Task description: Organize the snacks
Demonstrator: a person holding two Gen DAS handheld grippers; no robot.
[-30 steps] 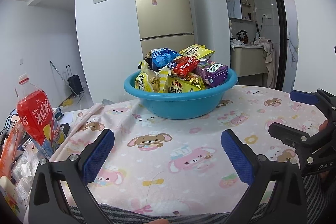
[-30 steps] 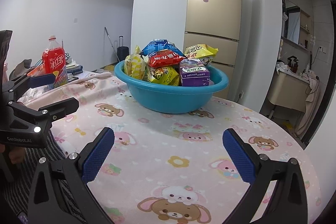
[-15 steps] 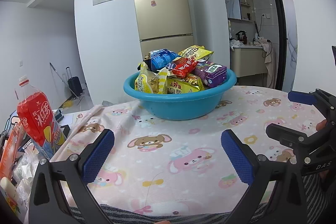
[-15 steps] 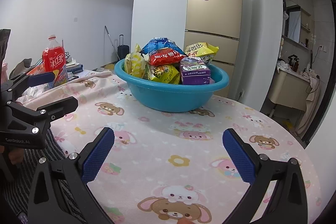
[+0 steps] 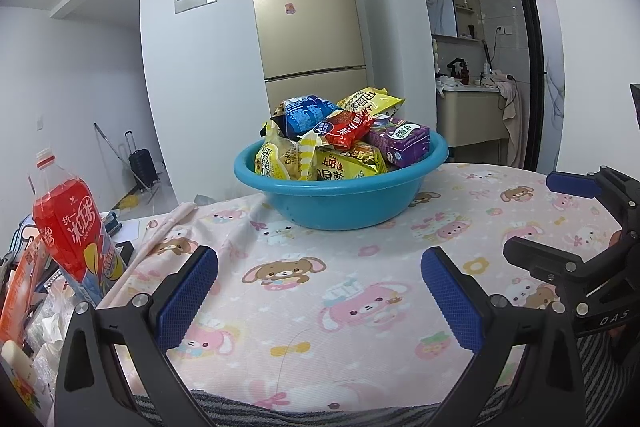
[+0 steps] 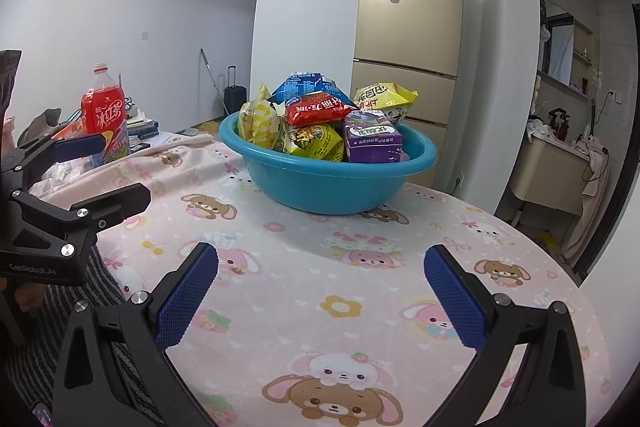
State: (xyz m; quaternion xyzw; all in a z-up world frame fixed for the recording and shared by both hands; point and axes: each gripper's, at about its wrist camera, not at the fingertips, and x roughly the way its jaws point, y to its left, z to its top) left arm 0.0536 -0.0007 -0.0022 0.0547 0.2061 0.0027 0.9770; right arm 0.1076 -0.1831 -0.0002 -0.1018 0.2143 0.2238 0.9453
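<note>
Blue pads on the left gripper and right gripper sit wide apart, holding nothing. Straight ahead of both sits the blue bowl piled with snack bags, about equally near.

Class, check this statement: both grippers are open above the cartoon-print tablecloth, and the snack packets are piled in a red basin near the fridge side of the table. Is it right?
One detail is wrong: the basin holding the snack packets is blue, not red, as the right wrist view shows. The red item is the drink bottle. The left gripper and right gripper are indeed open above the tablecloth.
</note>
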